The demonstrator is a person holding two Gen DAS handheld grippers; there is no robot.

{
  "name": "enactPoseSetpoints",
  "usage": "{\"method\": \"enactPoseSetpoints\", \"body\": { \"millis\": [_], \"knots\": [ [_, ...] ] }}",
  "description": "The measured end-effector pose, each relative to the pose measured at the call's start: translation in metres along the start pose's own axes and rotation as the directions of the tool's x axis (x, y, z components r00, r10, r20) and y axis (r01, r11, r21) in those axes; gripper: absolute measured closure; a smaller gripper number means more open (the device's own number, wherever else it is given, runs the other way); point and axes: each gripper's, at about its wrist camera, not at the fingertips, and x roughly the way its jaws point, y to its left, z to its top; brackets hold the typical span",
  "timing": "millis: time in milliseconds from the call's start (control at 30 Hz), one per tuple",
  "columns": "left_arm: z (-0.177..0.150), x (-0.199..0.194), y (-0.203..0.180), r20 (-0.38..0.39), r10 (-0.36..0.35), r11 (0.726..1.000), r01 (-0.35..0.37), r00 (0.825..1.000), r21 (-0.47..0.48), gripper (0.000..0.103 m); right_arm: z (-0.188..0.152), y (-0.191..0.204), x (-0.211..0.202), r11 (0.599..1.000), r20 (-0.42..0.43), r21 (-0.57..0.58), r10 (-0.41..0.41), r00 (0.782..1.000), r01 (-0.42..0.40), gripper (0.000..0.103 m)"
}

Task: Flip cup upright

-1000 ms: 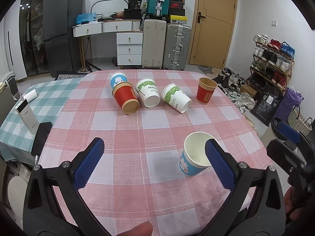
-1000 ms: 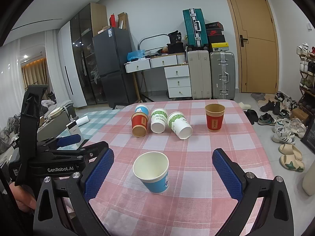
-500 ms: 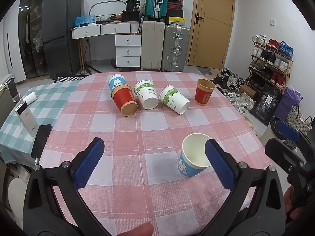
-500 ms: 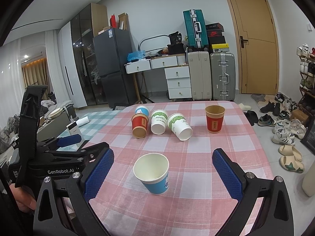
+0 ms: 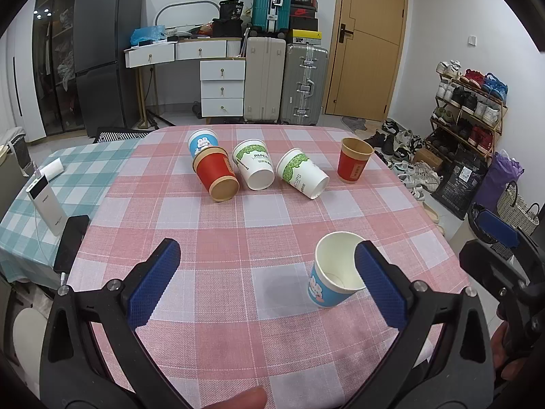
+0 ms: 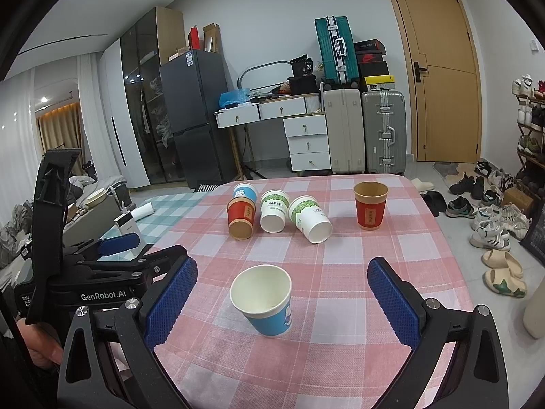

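Tools frame the near edge of the checked counter: the right tool has its blue pads spread wide apart with nothing between them, and the left tool is likewise spread wide and grips nothing. In the right wrist view the left tool's black body reads "GenRobot.AI".

Just beyond the right tool's pads stands the blue cup, upright on its base with its long axis vertical and its white mouth facing up; a white cartoon figure shows on its side. In the left wrist view that cup sits close behind the left tool's right-hand pad, which covers part of its rim.

Farther back, four cups cluster together. A red cup lies on its side, its mouth toward the camera. Touching it from behind is a second blue cup with a rabbit picture; whether that one stands or lies cannot be told. Beside them a white cup with green leaf print lies on its side, mouth toward the camera, reading "PAPER". Another green-print cup lies angled toward the right, with "CUPS" legible. Apart to the right, a red cup with a brown rim stands upright.

On the neighbouring teal checked cloth, a white power bank leans near a black phone.
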Motion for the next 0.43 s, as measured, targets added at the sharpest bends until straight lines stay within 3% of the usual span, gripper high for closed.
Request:
{"method": "enactPoseSetpoints", "body": {
  "millis": [433],
  "knots": [
    [-0.0018,-0.0003,-0.0025,0.016,-0.003,1.000,0.002,1.000,0.026,0.001,0.0008,-0.0013,-0.0018,1.000,0.003,0.005,-0.006,1.000,0.006,0.001]
  ]
}}
